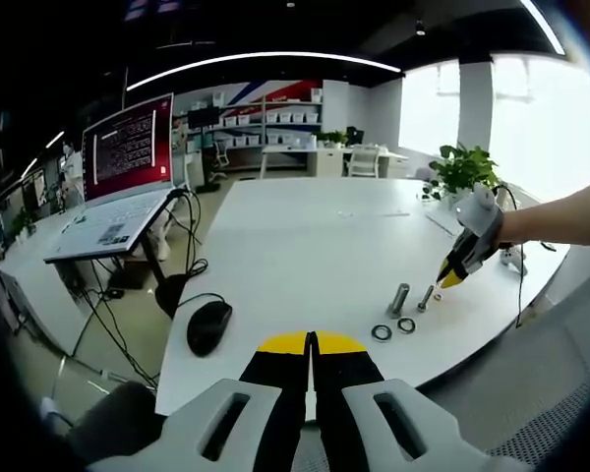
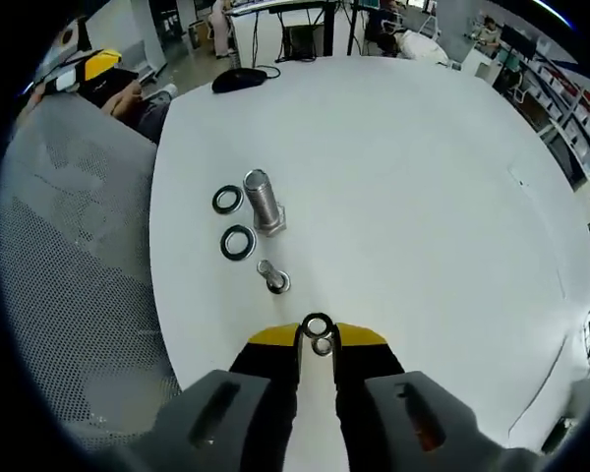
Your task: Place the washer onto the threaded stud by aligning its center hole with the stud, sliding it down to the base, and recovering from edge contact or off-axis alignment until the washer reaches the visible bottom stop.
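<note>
My right gripper (image 2: 317, 339) is shut on a small dark washer (image 2: 317, 325) that sticks out past its yellow tips. Just ahead of it a short threaded stud (image 2: 273, 278) stands upright on the white table (image 2: 423, 197), a small gap away from the washer. In the left gripper view the same stud (image 1: 425, 298) stands right below the right gripper (image 1: 454, 270), which a person's arm holds. My left gripper (image 1: 311, 346) hangs back over the table's near edge, jaws pressed together with nothing in them.
A larger bolt (image 2: 263, 202) stands beyond the stud, with two loose washers (image 2: 238, 242) (image 2: 227, 200) lying beside it. A black mouse (image 1: 208, 326) and its cable lie at the table's left edge. A laptop (image 1: 118, 187) sits on a stand; a plant (image 1: 462, 167) is at the far right.
</note>
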`<state>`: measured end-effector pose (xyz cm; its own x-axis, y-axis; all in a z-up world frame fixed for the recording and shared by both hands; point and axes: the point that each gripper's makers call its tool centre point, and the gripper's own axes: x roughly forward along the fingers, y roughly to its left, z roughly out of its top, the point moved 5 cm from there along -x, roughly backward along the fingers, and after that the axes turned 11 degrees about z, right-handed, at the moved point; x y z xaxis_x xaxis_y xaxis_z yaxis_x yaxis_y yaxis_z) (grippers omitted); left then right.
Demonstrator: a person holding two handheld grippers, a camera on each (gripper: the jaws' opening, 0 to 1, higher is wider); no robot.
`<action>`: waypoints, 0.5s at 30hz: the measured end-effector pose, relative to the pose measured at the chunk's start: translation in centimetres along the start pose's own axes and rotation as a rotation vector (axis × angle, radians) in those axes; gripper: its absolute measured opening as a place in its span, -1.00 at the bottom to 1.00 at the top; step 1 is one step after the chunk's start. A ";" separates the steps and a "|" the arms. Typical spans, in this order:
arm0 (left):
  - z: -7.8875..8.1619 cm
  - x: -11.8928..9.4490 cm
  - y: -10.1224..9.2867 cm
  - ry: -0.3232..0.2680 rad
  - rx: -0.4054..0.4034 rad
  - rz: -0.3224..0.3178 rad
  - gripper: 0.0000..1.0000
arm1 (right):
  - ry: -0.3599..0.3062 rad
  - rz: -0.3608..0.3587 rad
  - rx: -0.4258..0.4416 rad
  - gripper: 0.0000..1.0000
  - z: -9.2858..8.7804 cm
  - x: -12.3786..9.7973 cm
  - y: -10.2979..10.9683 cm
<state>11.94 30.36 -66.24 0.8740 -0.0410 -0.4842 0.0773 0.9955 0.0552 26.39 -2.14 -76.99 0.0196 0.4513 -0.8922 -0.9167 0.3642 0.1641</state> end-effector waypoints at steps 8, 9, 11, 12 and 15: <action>0.1 0.0 0.0 -0.007 -0.004 -0.001 -1.00 | -0.025 0.003 -0.014 -0.71 1.2 -1.3 1.0; 0.1 0.0 0.0 -0.007 -0.004 -0.001 -1.00 | -0.028 0.003 -0.017 -0.71 1.3 -1.4 1.1; 0.1 0.0 0.0 -0.006 -0.003 -0.002 -1.00 | -0.033 0.004 -0.024 -0.71 1.5 -1.8 1.3; 0.0 0.0 0.0 -0.005 -0.002 -0.003 -1.00 | -0.034 0.005 -0.027 -0.71 1.6 -1.9 1.4; 0.0 0.0 0.0 -0.004 -0.001 -0.005 -1.00 | -0.048 0.001 -0.031 -0.71 2.0 -2.5 1.5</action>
<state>11.94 30.35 -66.21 0.8755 -0.0459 -0.4810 0.0810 0.9953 0.0524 25.75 -1.06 -73.64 0.0374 0.4906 -0.8706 -0.9288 0.3384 0.1508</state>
